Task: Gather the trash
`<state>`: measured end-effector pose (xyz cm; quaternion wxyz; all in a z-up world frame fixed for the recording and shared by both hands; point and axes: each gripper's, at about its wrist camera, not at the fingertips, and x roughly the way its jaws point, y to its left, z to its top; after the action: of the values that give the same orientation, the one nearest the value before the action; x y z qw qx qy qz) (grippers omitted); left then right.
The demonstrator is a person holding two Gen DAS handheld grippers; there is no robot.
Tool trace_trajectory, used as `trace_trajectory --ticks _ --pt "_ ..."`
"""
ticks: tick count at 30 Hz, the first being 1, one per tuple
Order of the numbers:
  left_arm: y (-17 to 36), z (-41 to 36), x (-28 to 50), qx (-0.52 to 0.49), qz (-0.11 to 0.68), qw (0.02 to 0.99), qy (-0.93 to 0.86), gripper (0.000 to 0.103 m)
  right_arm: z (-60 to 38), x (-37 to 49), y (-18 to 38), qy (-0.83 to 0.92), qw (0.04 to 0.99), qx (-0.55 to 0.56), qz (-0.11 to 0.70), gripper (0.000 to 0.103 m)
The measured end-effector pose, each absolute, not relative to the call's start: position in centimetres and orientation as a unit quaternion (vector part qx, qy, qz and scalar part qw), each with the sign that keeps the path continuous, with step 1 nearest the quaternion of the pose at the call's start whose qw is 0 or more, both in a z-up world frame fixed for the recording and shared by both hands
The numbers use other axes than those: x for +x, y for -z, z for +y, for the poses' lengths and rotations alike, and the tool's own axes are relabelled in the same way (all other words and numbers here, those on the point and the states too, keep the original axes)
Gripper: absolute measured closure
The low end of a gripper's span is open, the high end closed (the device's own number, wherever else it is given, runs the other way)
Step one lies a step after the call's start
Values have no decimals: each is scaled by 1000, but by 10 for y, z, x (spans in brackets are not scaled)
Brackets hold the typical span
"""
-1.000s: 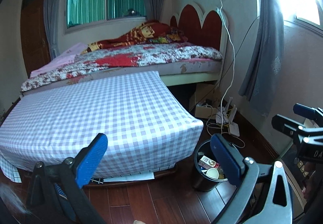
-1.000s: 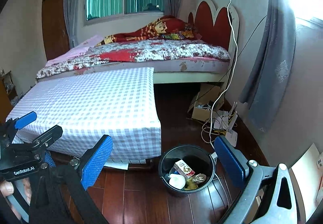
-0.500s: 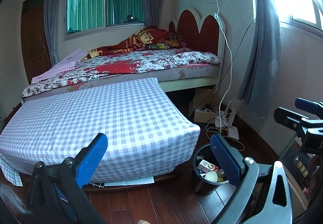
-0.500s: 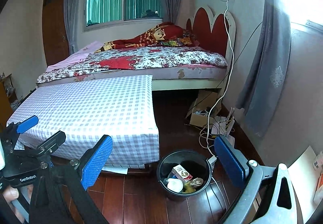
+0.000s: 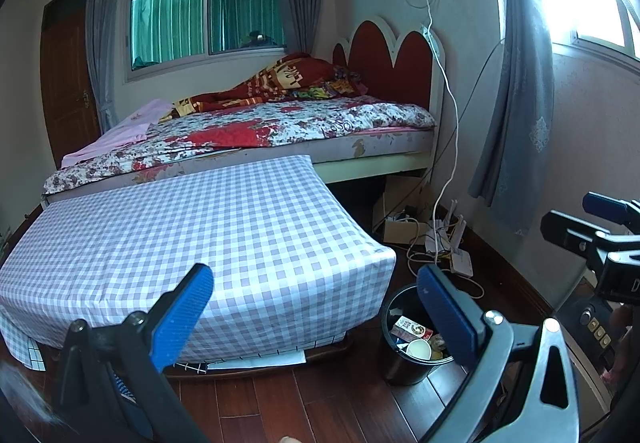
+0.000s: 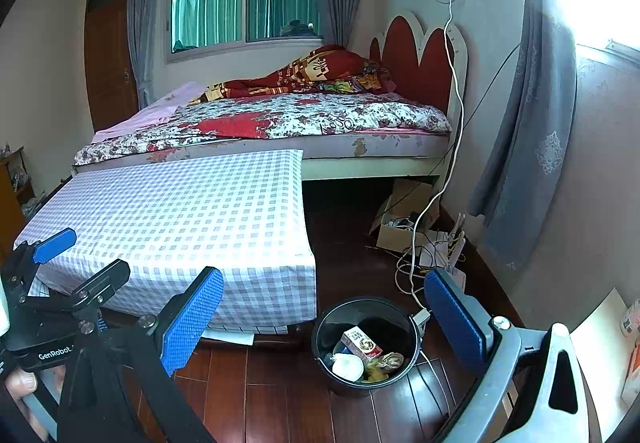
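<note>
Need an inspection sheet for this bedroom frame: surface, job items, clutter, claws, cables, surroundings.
Surface: dark red wooden plank floor; no loose trash seen on it.
Job's things: round black plastic trash bin beside the checked mattress corner, holding a small red-and-white carton, a white paper cup and crumpled scraps.
Clutter: open cardboard box and white router by the wall.
Grippers: left claw open, empty; right claw open, empty.
Cables: white cable hangs from a wall socket to a tangle on the floor.
Surroundings: lilac checked mattress, floral bed, grey curtains.
</note>
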<state>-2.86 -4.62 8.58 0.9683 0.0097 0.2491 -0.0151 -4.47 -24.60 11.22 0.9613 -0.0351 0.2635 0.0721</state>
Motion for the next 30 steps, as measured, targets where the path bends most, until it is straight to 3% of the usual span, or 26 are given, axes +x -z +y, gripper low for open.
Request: trace_trajectory --ticks 30 --pt "-89 -44 -25 9 249 968 16 1 -246 -45 -116 -75 961 -40 264 1"
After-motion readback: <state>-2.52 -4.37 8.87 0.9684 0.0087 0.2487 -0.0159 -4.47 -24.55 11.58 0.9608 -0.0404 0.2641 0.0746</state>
